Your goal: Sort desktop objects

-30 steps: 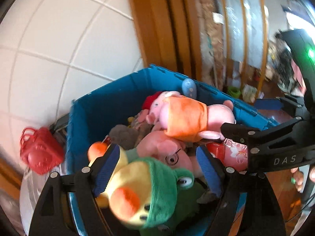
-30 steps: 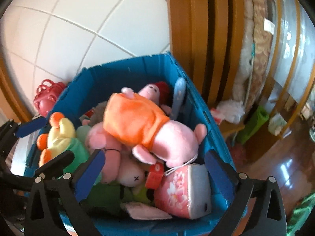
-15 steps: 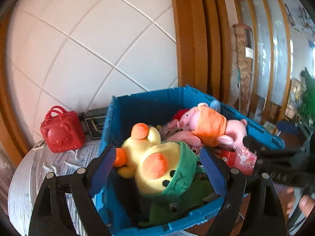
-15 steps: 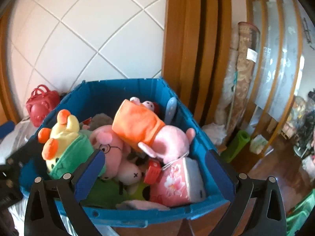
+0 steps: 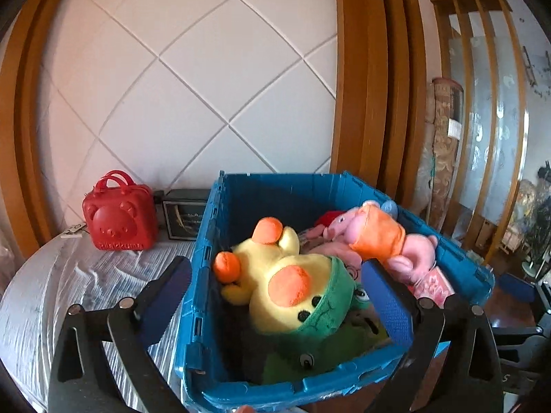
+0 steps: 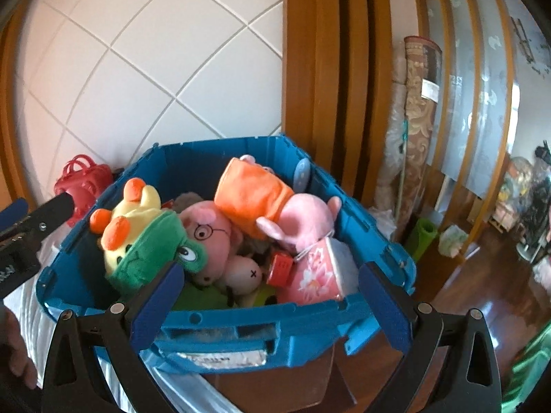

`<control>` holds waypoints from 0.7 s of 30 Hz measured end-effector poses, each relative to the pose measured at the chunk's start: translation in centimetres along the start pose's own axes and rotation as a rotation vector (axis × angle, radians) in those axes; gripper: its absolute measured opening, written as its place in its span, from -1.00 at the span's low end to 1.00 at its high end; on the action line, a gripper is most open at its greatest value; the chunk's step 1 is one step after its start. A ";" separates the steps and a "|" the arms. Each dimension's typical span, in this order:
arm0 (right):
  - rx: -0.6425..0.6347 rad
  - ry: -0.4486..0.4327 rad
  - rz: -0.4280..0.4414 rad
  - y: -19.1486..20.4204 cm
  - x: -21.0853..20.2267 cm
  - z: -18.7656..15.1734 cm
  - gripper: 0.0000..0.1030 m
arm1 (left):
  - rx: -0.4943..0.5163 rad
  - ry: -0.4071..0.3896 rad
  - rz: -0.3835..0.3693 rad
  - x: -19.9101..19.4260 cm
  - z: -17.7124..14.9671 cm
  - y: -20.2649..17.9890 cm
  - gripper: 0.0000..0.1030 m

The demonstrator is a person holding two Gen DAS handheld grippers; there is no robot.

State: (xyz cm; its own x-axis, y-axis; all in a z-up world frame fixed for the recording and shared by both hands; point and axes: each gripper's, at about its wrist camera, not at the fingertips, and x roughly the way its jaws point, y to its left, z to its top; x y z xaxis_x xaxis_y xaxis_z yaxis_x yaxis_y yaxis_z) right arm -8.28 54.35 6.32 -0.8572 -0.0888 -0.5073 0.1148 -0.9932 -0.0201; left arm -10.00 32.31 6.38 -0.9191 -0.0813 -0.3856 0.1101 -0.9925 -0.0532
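Observation:
A blue plastic bin (image 5: 206,241) (image 6: 220,323) stands on the table, full of soft toys. On top at its left lies a yellow duck plush in a green hood (image 5: 275,275) (image 6: 137,227). A pink pig in an orange dress (image 5: 378,237) (image 6: 255,196) rests at the right, above a pink pig with glasses (image 6: 210,234). My left gripper (image 5: 279,292) hovers just before the bin. Its jaws are opening wide and its pads are clear of the duck. My right gripper (image 6: 272,289) stands open before the bin's front wall, holding nothing.
A red bear-faced bag (image 5: 118,220) (image 6: 82,179) and a small black frame (image 5: 182,216) stand left of the bin against the tiled wall. The table (image 5: 69,292) wears a silvery cover. A pink flowered box (image 6: 316,275) lies in the bin. Wooden floor lies to the right.
The left gripper let go of the duck plush, which now lies in the bin, widened its jaws and drew back, rolling upright. The right gripper drew back from the bin too.

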 end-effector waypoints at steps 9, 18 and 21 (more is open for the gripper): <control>0.001 0.003 -0.005 0.5 0.1 -0.1 1.00 | 0.001 0.067 0.011 0.2 -0.8 0.7 0.94; -0.011 0.030 0.010 1.2 1.6 0.2 1.00 | 0.016 0.076 0.043 0.7 -0.9 1.2 0.94; -0.012 0.031 0.010 1.3 1.8 0.2 1.00 | 0.020 0.079 0.049 0.8 -1.0 1.4 0.94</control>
State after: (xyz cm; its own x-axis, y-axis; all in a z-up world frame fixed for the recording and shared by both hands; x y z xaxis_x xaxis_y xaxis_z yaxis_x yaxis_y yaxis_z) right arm -9.75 52.89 5.57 -0.8398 -0.0962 -0.5344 0.1297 -0.9912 -0.0254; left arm -10.24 30.95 5.11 -0.8799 -0.1235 -0.4589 0.1464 -0.9891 -0.0144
